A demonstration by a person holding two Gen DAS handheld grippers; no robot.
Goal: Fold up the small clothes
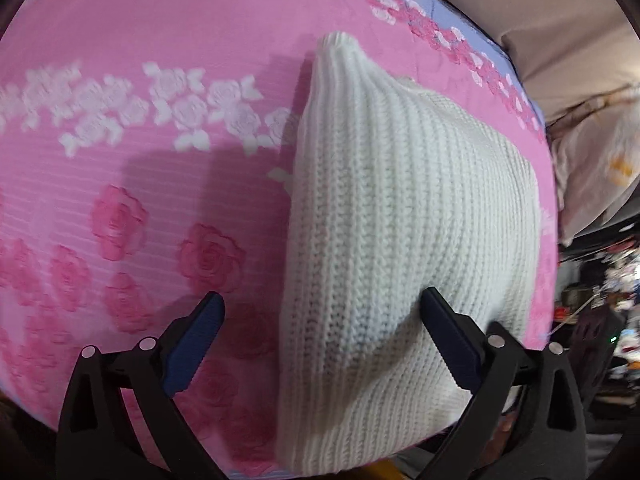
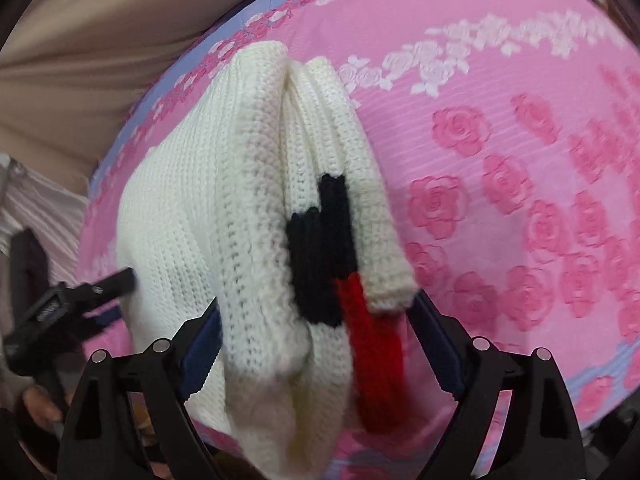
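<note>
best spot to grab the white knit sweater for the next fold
Grip the white knit sweater at its thick near edge, where the folded layers stack by the right gripper, coming in low from the near side. Its open jaws already straddle that bundle; the far end tapers.

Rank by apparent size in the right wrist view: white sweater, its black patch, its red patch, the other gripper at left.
1. White sweater, by far the largest.
2. Black patch.
3. Red patch and left gripper: look alike; the gripper is blurred and partly cut off, so unranked.
</note>
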